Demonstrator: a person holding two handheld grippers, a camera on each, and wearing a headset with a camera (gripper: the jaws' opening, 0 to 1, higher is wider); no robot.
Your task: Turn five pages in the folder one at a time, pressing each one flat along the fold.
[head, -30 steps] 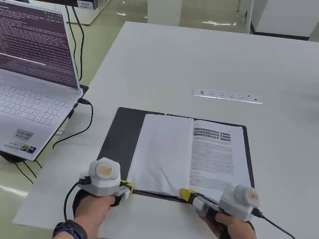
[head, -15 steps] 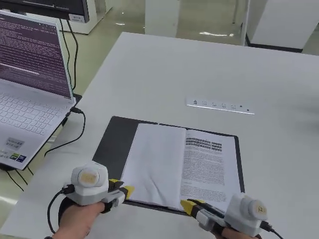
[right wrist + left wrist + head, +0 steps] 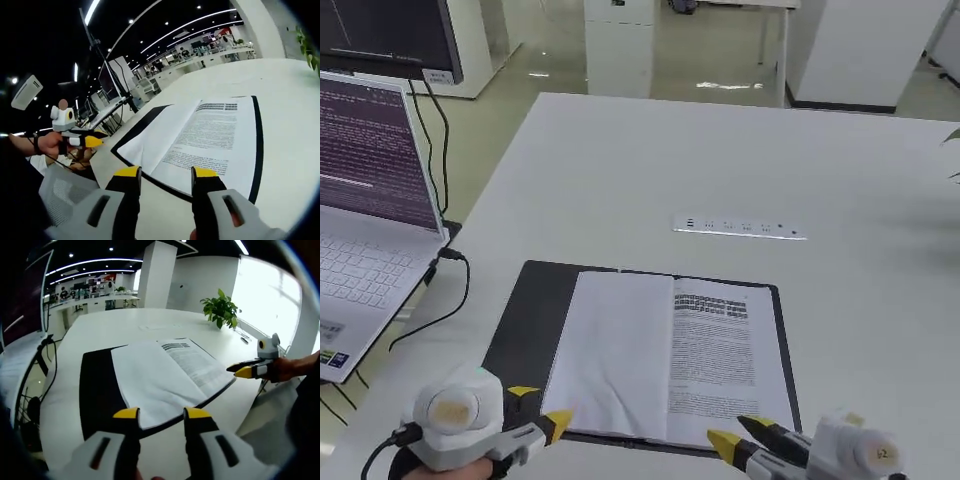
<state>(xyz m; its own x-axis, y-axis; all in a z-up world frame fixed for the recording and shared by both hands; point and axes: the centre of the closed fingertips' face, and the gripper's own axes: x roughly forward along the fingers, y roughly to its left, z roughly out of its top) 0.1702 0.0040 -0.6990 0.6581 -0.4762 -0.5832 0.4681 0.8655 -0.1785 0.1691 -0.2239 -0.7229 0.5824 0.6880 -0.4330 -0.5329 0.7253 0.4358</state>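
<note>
A black folder (image 3: pixel 520 320) lies open on the white table (image 3: pixel 640 160). Its left page (image 3: pixel 610 350) is blank and its right page (image 3: pixel 715 345) is printed. My left gripper (image 3: pixel 540 407) hovers just off the folder's near left corner, open and holding nothing. In the left gripper view the yellow-tipped jaws (image 3: pixel 161 413) stand apart over the blank page's near edge (image 3: pixel 150 390). My right gripper (image 3: pixel 740 433) is open too, just short of the near right corner. In its own view the right gripper (image 3: pixel 166 172) points at the printed page (image 3: pixel 210 130).
An open laptop (image 3: pixel 370 220) sits at the left with a black cable (image 3: pixel 440 300) running toward the folder. A white power strip (image 3: pixel 740 227) is set into the table beyond the folder. A potted plant (image 3: pixel 220 310) stands at the far side.
Both grippers have drawn back a little from the folder's near edge toward me. The head camera has shifted, so the folder sits lower in the picture.
</note>
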